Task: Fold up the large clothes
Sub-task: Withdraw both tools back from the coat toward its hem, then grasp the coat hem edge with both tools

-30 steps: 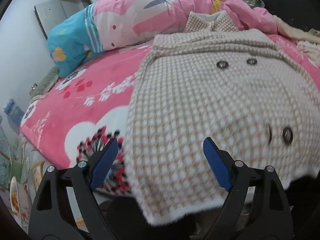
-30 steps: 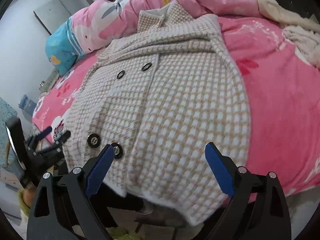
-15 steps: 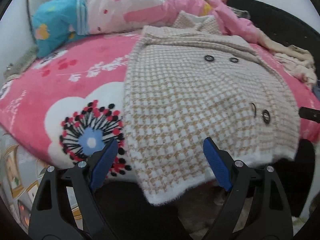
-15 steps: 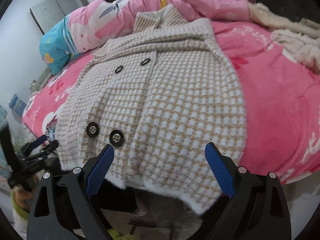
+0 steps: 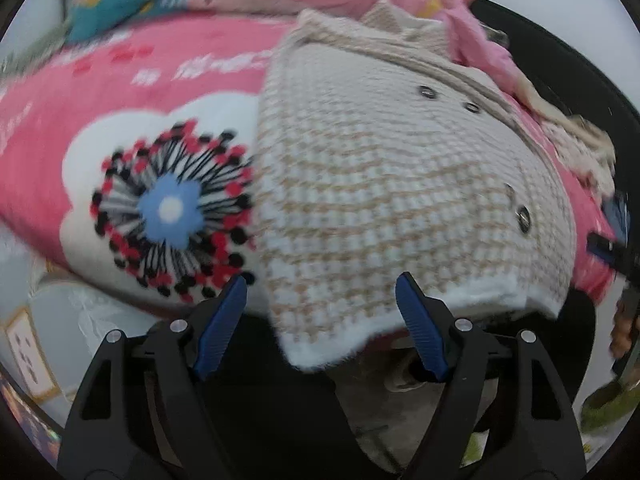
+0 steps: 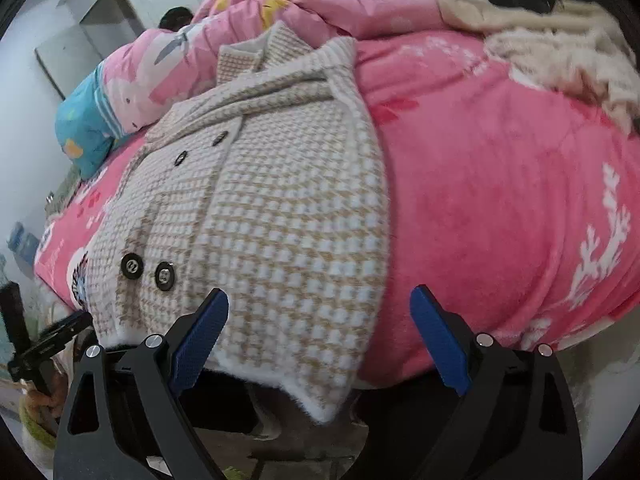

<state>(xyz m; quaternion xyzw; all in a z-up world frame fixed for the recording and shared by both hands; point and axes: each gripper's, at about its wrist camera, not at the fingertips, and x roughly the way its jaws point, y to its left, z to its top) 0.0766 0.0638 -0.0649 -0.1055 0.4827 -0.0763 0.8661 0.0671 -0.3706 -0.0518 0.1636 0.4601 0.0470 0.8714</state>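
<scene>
Hem first: the checked coat [image 5: 380, 184] lies buttoned and face up on the pink blanket [image 5: 132, 92], collar toward the piled quilt [image 6: 320, 4] and its fuzzy white hem hanging just over the near edge of the bed. I have brought both tools lower and closer than they were a second ago, when more of the coat's upper body filled each view; now the hem corners sit right at my fingertips. On my left gripper [image 5: 320, 300] the jaws are closing, with the left hem corner between the blue pads, but the pads do not press the cloth yet, so nothing is gripped. My right gripper [image 6: 320, 316] stands spread wide, empty, with the right hem corner between its fingers and the two lower buttons [image 6: 148, 272] just left of it. Compared with the earlier left view, the camera has swung so the blue flower print [image 5: 168, 208] is now large beside the coat. I judge this sets up a two-corner pinch to carry the hem up toward the collar; the thick knit may slip if I bite too shallow.
</scene>
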